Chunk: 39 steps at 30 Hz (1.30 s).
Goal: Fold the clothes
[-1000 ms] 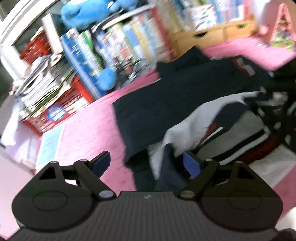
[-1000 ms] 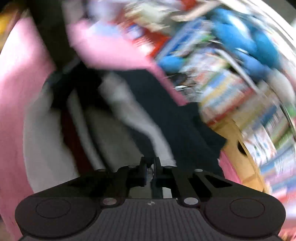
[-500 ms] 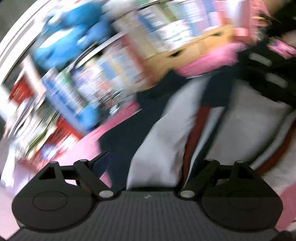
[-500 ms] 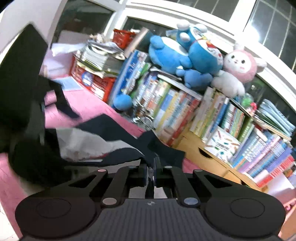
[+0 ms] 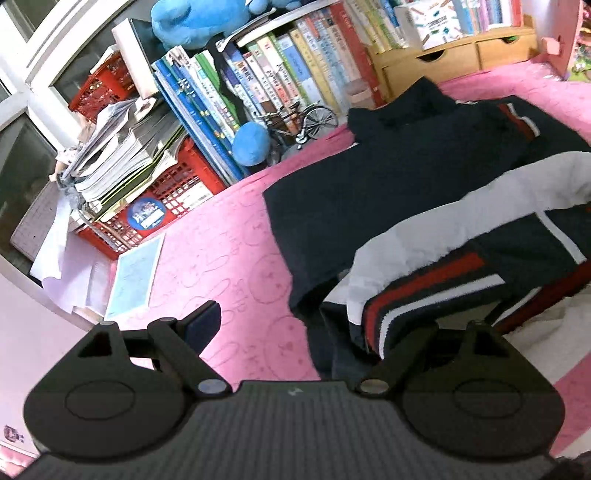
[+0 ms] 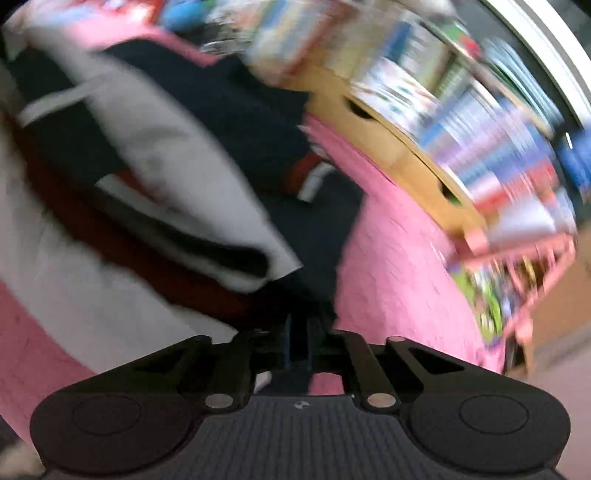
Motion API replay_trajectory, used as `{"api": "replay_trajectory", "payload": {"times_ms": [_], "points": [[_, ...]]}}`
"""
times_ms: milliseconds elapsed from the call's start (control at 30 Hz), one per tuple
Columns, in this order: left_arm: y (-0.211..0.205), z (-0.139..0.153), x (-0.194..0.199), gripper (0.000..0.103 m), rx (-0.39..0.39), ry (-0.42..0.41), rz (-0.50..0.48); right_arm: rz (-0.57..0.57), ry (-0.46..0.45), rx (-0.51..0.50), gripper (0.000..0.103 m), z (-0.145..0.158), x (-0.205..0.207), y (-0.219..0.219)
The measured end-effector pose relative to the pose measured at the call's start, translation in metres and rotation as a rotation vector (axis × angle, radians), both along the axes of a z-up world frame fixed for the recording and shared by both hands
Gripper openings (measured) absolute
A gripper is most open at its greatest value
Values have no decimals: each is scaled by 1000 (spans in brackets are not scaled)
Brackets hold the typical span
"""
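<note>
A navy garment point(image 5: 406, 177) with a white band point(image 5: 443, 221) and red and white stripes point(image 5: 424, 280) lies rumpled on the pink cover point(image 5: 229, 251). My left gripper point(image 5: 306, 328) is open at its near left corner. Its left finger point(image 5: 207, 325) hangs over bare pink cover; the striped edge drapes over and hides the right finger. The right wrist view is blurred by motion. There the same garment point(image 6: 166, 147) spreads to the left, and my right gripper point(image 6: 301, 332) is shut on a dark fold of it at the garment's right edge.
A row of books point(image 5: 280, 74), red crates point(image 5: 166, 206) with stacked magazines, a blue plush toy point(image 5: 192, 22) and a small bicycle model point(image 5: 303, 122) line the back. Wooden drawers point(image 5: 454, 62) stand back right. A printed sheet point(image 5: 136, 277) lies at the left. A pink rack point(image 6: 517, 277) stands right.
The white-banded part now lies folded across the navy body. My left gripper has drawn back left and stays open. My right gripper has swung down fast, still shut on the cloth.
</note>
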<state>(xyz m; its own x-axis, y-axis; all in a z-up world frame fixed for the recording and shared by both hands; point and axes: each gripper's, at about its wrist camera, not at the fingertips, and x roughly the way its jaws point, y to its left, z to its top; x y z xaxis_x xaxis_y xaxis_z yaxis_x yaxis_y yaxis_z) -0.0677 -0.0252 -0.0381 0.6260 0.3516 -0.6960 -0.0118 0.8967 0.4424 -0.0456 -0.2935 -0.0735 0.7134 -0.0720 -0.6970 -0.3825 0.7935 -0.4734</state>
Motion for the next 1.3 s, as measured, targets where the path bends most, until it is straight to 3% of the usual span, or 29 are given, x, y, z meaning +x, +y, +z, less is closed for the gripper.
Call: {"api": "replay_trajectory", "payload": {"times_ms": [67, 200, 467, 567, 633, 733, 833, 933, 967, 1033, 1067, 1100, 1167, 1267, 1300], "points": [[-2, 1, -1, 86, 1, -5, 4, 23, -9, 84, 12, 17, -5, -1], [-2, 11, 0, 86, -39, -24, 28, 146, -18, 220, 49, 44, -24, 16], [-1, 36, -3, 86, -75, -67, 43, 415, -72, 96, 55, 20, -30, 97], [1, 44, -5, 86, -105, -78, 55, 534, -116, 25, 55, 8, -35, 110], [4, 48, -6, 86, -128, -86, 69, 552, -130, 8, 55, 7, -38, 110], [10, 53, -6, 86, -183, -96, 92, 568, -132, 66, 57, 20, -45, 97], [9, 54, -5, 86, -198, -98, 88, 621, -102, 177, 69, 38, -59, 89], [7, 53, -4, 86, -200, -97, 77, 606, -118, 142, 69, 35, -59, 97], [6, 52, -4, 86, -201, -97, 73, 585, -111, 123, 65, 31, -53, 100], [4, 52, -3, 86, -202, -97, 66, 527, -94, 122, 40, 32, -39, 99], [3, 51, -3, 86, -203, -97, 62, 494, -89, 132, 21, 35, -32, 97], [2, 51, -2, 86, -204, -96, 58, 457, -107, 158, 20, 42, -29, 90], [0, 50, -2, 86, -205, -96, 51, 378, -153, 195, 22, 57, -24, 74], [-3, 49, -1, 86, -207, -96, 40, 339, -153, 141, 54, 59, -16, 57], [-4, 49, 0, 85, -197, -99, 41, 338, -135, 105, 60, 50, -15, 56]]}}
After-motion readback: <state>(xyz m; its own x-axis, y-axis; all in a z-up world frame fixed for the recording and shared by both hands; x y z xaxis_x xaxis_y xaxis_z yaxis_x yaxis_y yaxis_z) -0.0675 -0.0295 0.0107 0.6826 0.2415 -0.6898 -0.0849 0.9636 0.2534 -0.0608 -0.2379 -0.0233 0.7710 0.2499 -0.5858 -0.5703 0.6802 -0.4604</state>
